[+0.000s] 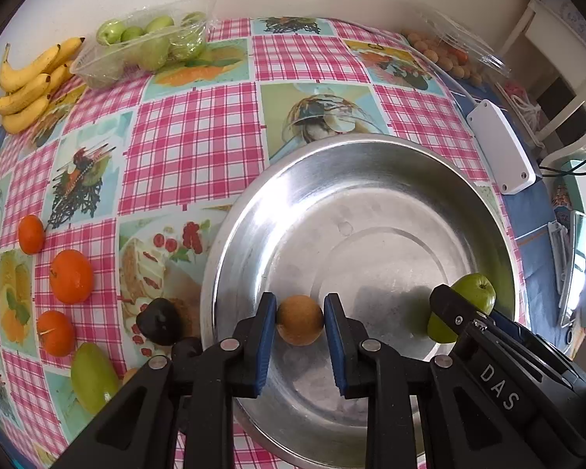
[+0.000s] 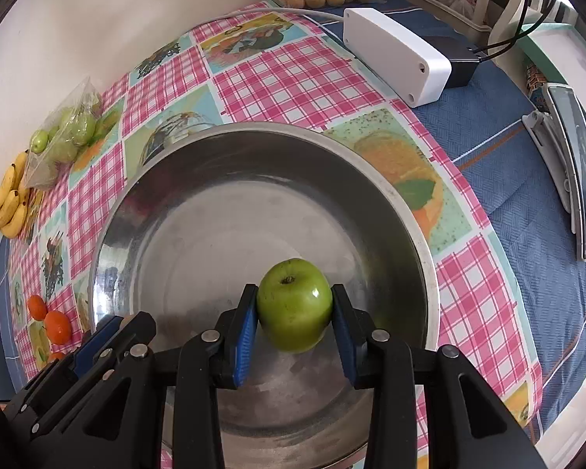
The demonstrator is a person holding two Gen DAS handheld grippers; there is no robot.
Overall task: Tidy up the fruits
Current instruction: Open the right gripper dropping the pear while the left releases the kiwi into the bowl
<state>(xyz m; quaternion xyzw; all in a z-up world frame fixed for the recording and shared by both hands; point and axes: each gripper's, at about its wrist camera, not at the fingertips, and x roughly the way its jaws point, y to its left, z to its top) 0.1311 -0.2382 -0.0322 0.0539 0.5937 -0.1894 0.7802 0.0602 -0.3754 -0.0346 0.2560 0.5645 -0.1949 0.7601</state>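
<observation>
Steel forms the wide empty bowl (image 1: 371, 211) filling the near right of the left wrist view, evidently the collecting vessel. The left gripper (image 1: 300, 322) hangs steeply over its near wall, blue pads clamped on a small round brown fruit (image 1: 299, 319); the pinch across the fruit's middle suits a lowering into the bowl. At the right edge the right gripper (image 1: 455, 314) carries a green apple (image 1: 473, 288) over the same bowl. Unsorted fruit lies on the checked tablecloth (image 1: 199, 133) to the left: three oranges (image 1: 71, 276), a dark plum (image 1: 160, 320), and a pale green fruit (image 1: 93, 377) near; bananas (image 1: 31, 82) and a clear tray of green fruit (image 1: 144, 45) far.

From the right wrist view, the jaws grip the green apple at its sides, stem upward, above the bowl floor. A white box (image 2: 394, 54) sits beyond the far rim, clear of the work. Both fruits appear ready for release; neither yet rests on the metal.
</observation>
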